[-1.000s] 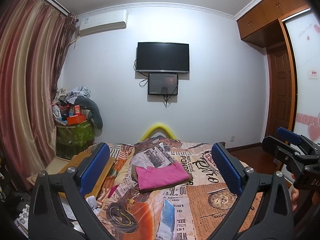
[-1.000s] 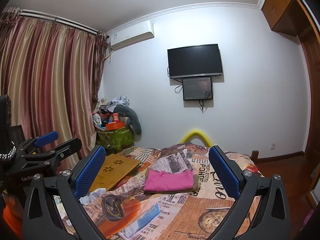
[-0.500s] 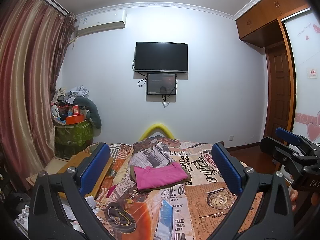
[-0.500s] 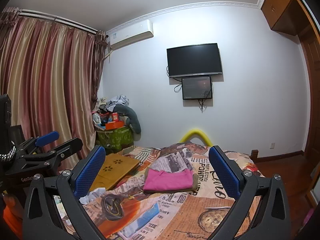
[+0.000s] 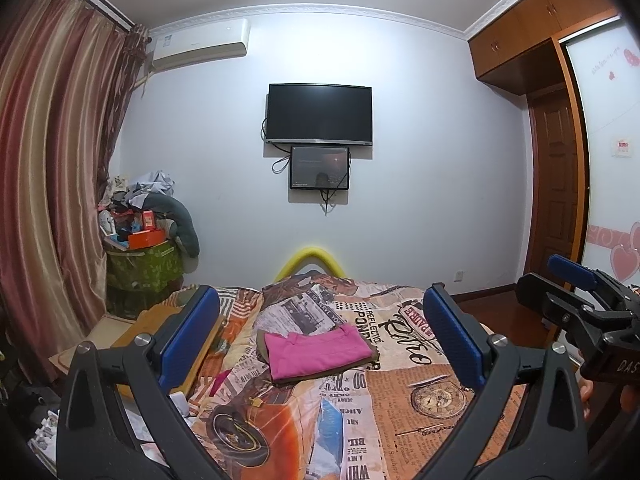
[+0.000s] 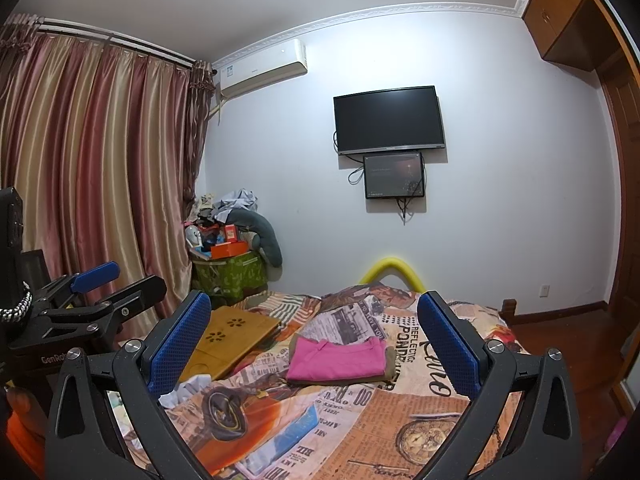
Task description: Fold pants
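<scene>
Little has shifted: both views have drifted only slightly, and the folded pink pants point(image 5: 318, 354) lie where they were, mid-bed point(image 5: 400, 400) atop an olive garment, long axis crosswise. Both the left gripper point(image 5: 320, 340) and right gripper point(image 6: 314, 344) hover well short, fingers point(image 5: 190, 336) spread apart, empty, about equally near.

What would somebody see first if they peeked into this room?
Probably the bright pink folded garment, lying on a brownish one in the middle of the bed's newspaper-print cover. Next, the black TV high on the white wall, and the striped curtains at the left.
</scene>
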Tool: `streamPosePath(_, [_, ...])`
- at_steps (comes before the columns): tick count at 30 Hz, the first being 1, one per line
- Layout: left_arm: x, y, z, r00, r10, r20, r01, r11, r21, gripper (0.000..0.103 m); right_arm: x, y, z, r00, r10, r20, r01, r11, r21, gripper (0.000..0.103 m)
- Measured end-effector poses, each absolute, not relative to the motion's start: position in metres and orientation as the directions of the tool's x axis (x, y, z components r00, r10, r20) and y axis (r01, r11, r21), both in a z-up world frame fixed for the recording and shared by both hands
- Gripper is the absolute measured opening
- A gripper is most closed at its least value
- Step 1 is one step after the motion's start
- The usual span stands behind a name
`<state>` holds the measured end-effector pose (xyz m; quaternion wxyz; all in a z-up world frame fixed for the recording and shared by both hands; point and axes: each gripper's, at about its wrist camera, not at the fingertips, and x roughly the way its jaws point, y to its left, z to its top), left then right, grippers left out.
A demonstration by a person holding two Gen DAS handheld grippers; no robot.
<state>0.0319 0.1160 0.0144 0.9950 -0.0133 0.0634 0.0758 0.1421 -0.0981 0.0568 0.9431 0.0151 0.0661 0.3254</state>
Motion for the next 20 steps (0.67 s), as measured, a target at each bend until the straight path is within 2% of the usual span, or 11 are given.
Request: streamPosePath(20, [0.0363,0.1153,0.0102,0.98,0.126,-0.152,-0.131,0.991,-0.024,0.103,0.1439,-0.1002,0.0559,0.779,0.615,-0.121,-0.611,0.788,0.073,0.103])
